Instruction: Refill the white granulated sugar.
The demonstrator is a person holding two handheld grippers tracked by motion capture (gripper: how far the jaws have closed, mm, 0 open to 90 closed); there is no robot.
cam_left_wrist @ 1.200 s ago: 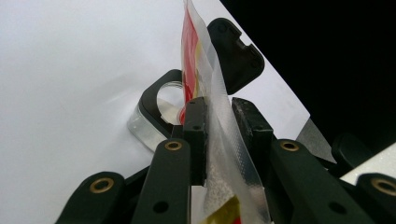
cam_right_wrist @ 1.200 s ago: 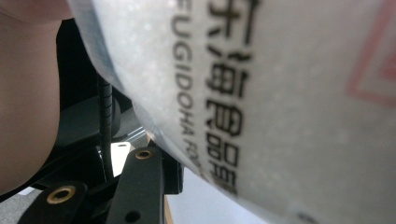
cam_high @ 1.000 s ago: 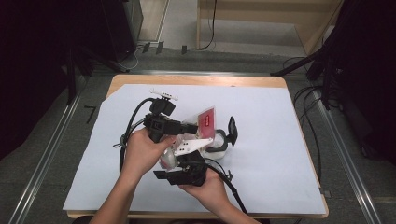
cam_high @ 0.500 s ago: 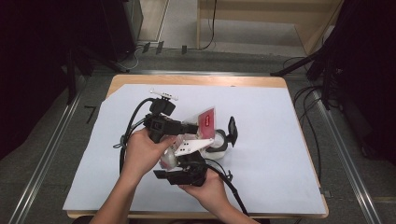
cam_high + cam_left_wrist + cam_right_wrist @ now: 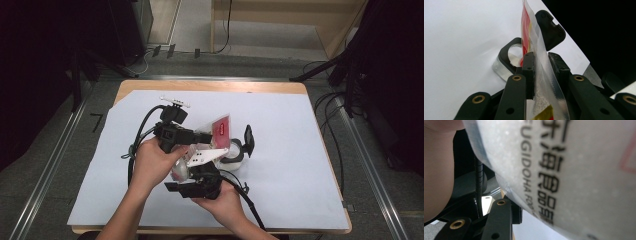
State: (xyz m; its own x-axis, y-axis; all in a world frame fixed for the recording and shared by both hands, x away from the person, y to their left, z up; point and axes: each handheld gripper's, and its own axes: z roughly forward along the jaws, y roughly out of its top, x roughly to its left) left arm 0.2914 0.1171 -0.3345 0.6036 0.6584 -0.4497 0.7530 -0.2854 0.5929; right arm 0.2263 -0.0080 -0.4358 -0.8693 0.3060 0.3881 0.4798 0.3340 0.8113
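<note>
A clear pouch [image 5: 220, 129] with a red label and white grains inside hangs tilted over a clear jar [image 5: 235, 152] whose black lid [image 5: 248, 140] stands flipped open. My left gripper [image 5: 207, 136] is shut on the pouch's upper part; in the left gripper view the jaws [image 5: 542, 56] pinch the clear film [image 5: 541, 75], with the jar [image 5: 506, 60] and lid [image 5: 550, 28] just beyond. My right gripper [image 5: 200, 167] sits below, shut on the pouch's lower end. The printed pouch [image 5: 574, 170] bulges against one black finger [image 5: 500, 217]; the other finger is hidden.
A white sheet [image 5: 300, 150] covers the wooden table [image 5: 210, 85]. Cables trail from both grippers toward the person at the near edge. Dark stands and floor cables surround the table.
</note>
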